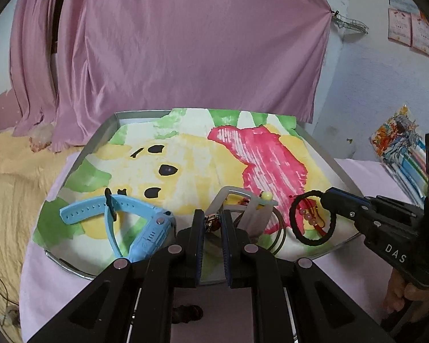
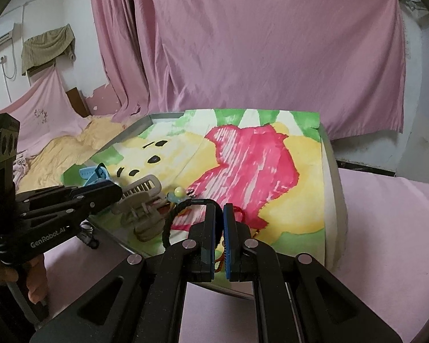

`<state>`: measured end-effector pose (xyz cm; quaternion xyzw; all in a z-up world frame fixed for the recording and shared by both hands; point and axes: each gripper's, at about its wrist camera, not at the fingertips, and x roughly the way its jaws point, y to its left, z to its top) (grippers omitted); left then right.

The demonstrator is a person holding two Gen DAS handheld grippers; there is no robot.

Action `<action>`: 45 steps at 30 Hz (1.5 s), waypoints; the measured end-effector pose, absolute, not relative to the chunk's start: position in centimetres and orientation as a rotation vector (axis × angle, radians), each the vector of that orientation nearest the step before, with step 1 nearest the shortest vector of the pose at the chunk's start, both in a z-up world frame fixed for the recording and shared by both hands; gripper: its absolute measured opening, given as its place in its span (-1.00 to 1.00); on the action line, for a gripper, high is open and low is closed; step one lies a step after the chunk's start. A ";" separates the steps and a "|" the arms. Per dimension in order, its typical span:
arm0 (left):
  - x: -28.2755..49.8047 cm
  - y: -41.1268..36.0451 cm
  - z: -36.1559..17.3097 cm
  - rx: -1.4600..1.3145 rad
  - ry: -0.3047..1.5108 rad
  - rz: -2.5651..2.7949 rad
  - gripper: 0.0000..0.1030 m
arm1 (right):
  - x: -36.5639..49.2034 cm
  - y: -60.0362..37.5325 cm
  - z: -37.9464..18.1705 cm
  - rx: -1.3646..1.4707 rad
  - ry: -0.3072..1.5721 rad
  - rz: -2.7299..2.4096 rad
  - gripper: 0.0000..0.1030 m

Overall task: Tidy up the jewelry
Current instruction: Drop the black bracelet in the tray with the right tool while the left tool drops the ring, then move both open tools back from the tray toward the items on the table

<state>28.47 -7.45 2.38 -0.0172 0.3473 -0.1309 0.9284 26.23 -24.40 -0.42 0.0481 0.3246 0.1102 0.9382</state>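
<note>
A metal tray (image 1: 99, 135) lined with a painted paper sheet holds the jewelry. In the left wrist view my left gripper (image 1: 213, 217) is over the tray's near edge, shut on a small brown-red beaded piece (image 1: 212, 223). Left of it lies a blue watch (image 1: 120, 217); behind it is a beige hair claw (image 1: 244, 210) and thin metal bangles (image 1: 280, 235). My right gripper (image 1: 326, 197) comes in from the right, shut on a black cord bracelet (image 1: 297, 230) with red string and pink beads. The right wrist view shows that gripper (image 2: 219, 215) pinching the bracelet (image 2: 168, 224).
The tray (image 2: 333, 171) sits on pink cloth (image 2: 386, 228), with a yellow blanket (image 1: 11, 188) to the left and a pink curtain behind. A dark hair tie (image 1: 187, 313) lies on the cloth under my left gripper (image 2: 115, 193). A yellow-green bead pin (image 2: 179, 192) lies by the claw (image 2: 141, 210).
</note>
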 end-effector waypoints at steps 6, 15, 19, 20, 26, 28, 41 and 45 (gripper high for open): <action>28.3 -7.5 2.3 -0.023 0.703 -0.265 -0.78 | 26.9 -24.7 -1.0 0.123 0.703 0.228 -0.89; 28.2 -7.2 2.0 -0.052 0.724 -0.278 -0.42 | 26.6 -25.2 -1.0 0.159 0.690 0.215 -0.18; 27.7 -7.1 2.3 -0.062 0.692 -0.288 -0.39 | 25.8 -25.6 -0.5 0.170 0.647 0.197 -0.18; 27.5 -7.0 2.5 -0.068 0.680 -0.292 -0.32 | 25.4 -25.8 -0.3 0.173 0.625 0.186 -0.18; 25.5 -6.3 3.9 -0.111 0.576 -0.311 0.25 | 22.7 -26.1 1.1 0.162 0.509 0.127 0.17; 24.4 -6.0 4.5 -0.120 0.541 -0.308 0.28 | 21.6 -26.3 1.6 0.165 0.470 0.107 0.27; 17.1 -4.5 5.5 -0.093 0.376 -0.233 0.99 | 14.0 -26.0 2.6 0.136 0.315 0.021 0.83; 15.3 -3.8 5.4 -0.090 0.339 -0.211 0.99 | 11.8 -25.6 3.0 0.115 0.257 -0.005 0.85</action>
